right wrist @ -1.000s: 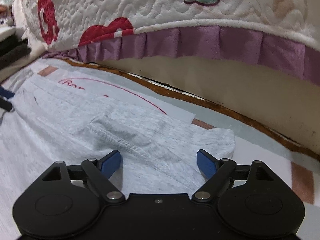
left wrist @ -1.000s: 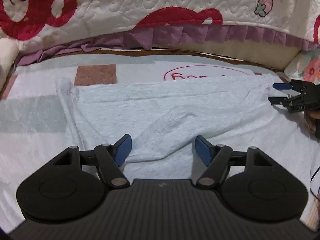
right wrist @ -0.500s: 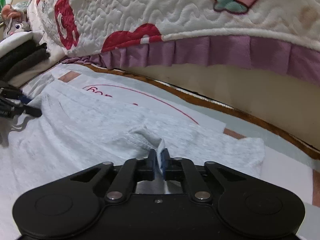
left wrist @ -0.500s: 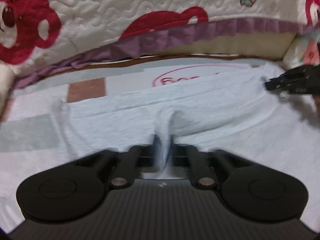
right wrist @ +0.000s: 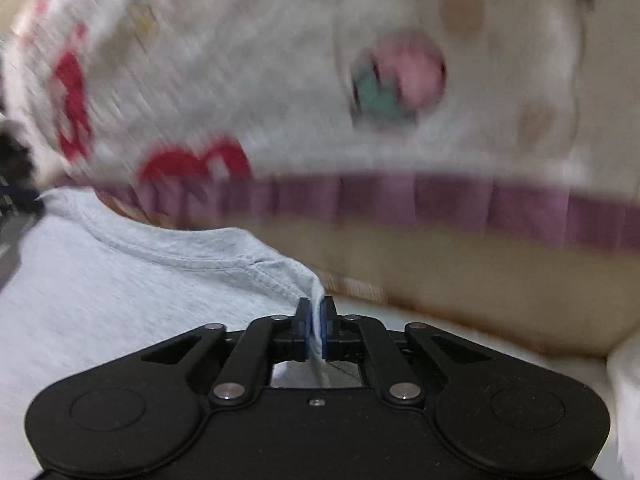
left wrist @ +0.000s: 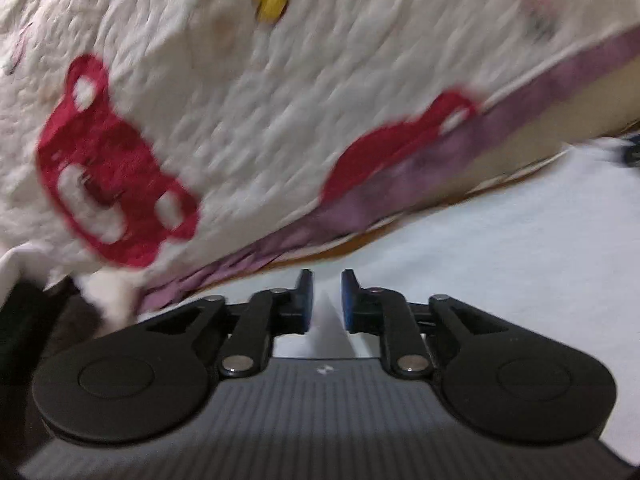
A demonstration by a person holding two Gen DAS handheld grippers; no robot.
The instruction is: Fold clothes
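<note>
A light grey T-shirt (right wrist: 120, 300) hangs stretched between my two grippers, lifted off the floor mat. My right gripper (right wrist: 316, 320) is shut on a stitched edge of it, with cloth pinched between the blue pads. In the left wrist view the same T-shirt (left wrist: 500, 260) spreads away to the right. My left gripper (left wrist: 326, 300) is shut on a thin fold that rises like a small tent between its pads. The right gripper (left wrist: 633, 152) shows as a dark blur at the far right edge. Both views are motion-blurred.
A quilted white bed cover (left wrist: 240, 100) with red bear prints and a purple frill (right wrist: 440, 200) overhangs close ahead. Below it runs the beige bed base (right wrist: 460, 272). A dark object (left wrist: 24, 320) sits at the left edge of the left wrist view.
Both grippers were open over the flat T-shirt, then shut on folds of it. Since then both have risen with the cloth towards the bed, and the views have tilted up.
</note>
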